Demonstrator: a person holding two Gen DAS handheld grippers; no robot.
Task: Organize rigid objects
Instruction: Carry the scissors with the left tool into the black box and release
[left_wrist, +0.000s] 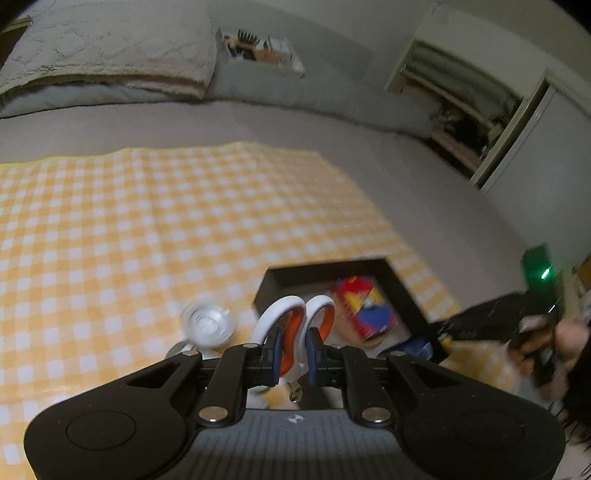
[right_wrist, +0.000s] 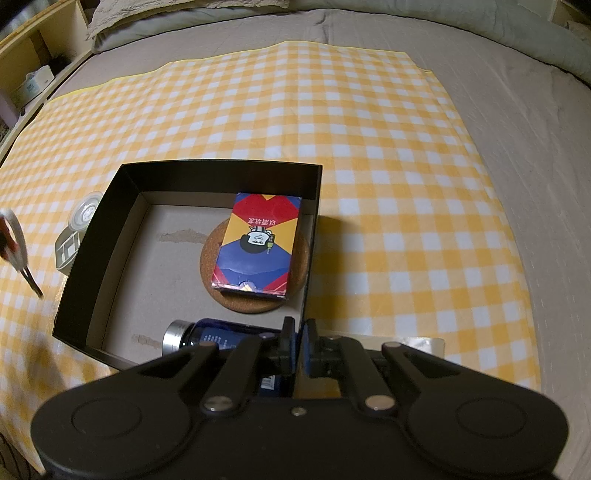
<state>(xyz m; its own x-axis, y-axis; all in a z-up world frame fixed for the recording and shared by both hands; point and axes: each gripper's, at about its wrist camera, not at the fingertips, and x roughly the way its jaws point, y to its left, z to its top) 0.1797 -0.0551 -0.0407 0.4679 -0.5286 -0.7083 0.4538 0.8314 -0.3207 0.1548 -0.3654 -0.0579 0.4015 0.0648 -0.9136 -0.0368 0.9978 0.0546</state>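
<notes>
The left tool (left_wrist: 291, 354) is clenched on the scissors (left_wrist: 295, 325), with the box (left_wrist: 402, 291) just ahead-right. The right tool (right_wrist: 298, 343) pinches the box's (right_wrist: 110, 206) near wall. Held by one handle loop, the scissors could swing and snag the wall.

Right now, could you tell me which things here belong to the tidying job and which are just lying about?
Part of the job: scissors in left gripper; black box; card pack; cork coaster; blue bottle; tape dispenser.

Lying about: checked cloth; pillow; shelf.

Handheld gripper bodies, wrist views.
Left gripper (left_wrist: 291, 356): black linkage arms, silver rivets, blue pads; right gripper (right_wrist: 298, 345) alike.
</notes>
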